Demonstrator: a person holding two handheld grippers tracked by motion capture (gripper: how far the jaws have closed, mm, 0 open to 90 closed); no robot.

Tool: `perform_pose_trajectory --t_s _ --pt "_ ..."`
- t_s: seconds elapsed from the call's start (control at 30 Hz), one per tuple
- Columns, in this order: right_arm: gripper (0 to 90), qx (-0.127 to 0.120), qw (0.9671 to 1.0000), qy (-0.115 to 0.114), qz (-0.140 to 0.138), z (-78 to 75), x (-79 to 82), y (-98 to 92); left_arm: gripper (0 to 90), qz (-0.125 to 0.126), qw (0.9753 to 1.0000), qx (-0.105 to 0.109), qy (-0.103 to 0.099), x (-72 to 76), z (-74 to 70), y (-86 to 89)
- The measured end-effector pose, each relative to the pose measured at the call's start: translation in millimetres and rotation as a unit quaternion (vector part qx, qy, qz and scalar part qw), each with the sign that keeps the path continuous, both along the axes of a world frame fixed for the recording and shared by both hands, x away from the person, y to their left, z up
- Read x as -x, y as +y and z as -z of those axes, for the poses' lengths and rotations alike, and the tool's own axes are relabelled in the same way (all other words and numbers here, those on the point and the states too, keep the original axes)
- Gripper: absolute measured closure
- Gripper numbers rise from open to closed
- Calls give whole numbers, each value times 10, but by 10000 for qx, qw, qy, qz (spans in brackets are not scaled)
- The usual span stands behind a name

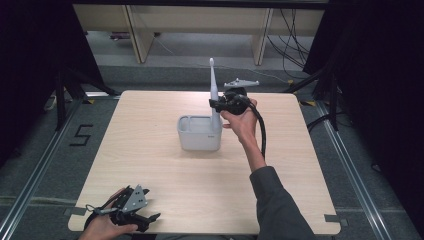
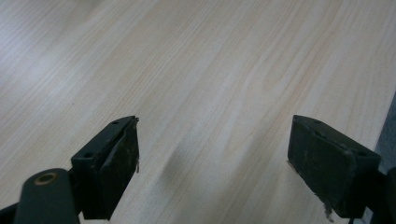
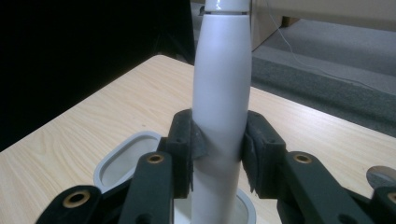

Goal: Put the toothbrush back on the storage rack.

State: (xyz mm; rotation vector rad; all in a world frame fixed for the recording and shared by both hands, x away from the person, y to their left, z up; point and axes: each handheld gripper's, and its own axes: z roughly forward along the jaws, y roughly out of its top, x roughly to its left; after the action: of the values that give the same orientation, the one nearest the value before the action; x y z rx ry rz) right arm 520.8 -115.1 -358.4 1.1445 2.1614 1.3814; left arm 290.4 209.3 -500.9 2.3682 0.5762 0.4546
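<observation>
The black two-jaw right gripper, held in the right hand on an outstretched grey-sleeved forearm, has its jaws clamped together. The black two-jaw left gripper, in the left hand, rests low with jaws spread wide.

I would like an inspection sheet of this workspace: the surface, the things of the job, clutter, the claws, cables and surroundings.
Surface: light wooden table, bare around the holder.
Job's things: white electric toothbrush upright, lower end in the right compartment of the grey holder; left compartment looks empty.
Clutter: nothing seen.
Claws: right claw shut on the toothbrush handle, a pad on each side; left claw open, low over the table near its front left corner.
Cables: black cable hangs from the right claw along the forearm; more cables on the floor behind.
Surroundings: grey carpet floor, wooden furniture legs behind, a "5" marked on the floor at left.
</observation>
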Motion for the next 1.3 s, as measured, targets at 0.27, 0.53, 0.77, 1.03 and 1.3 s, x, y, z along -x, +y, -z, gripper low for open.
perform_pose_trajectory --t_s 0.27,0.53,0.77,1.03,1.3 --pt "667 63 10000 -17 -33 74 -32 1 163 10 10000 -15 3 0 0 1" --pt "667 139 9999 81 28 160 -25 6 163 6 10000 -20 -7 4 -2 -1" --pt "667 298 9995 131 -8 242 -32 -1 163 15 10000 -19 9 1 0 0" --pt "667 424 9989 187 12 313 -20 9 163 -12 10000 43 25 3 11 -8" --pt "667 572 9981 219 -31 358 -24 15 163 -8 10000 58 32 7 9 -9"
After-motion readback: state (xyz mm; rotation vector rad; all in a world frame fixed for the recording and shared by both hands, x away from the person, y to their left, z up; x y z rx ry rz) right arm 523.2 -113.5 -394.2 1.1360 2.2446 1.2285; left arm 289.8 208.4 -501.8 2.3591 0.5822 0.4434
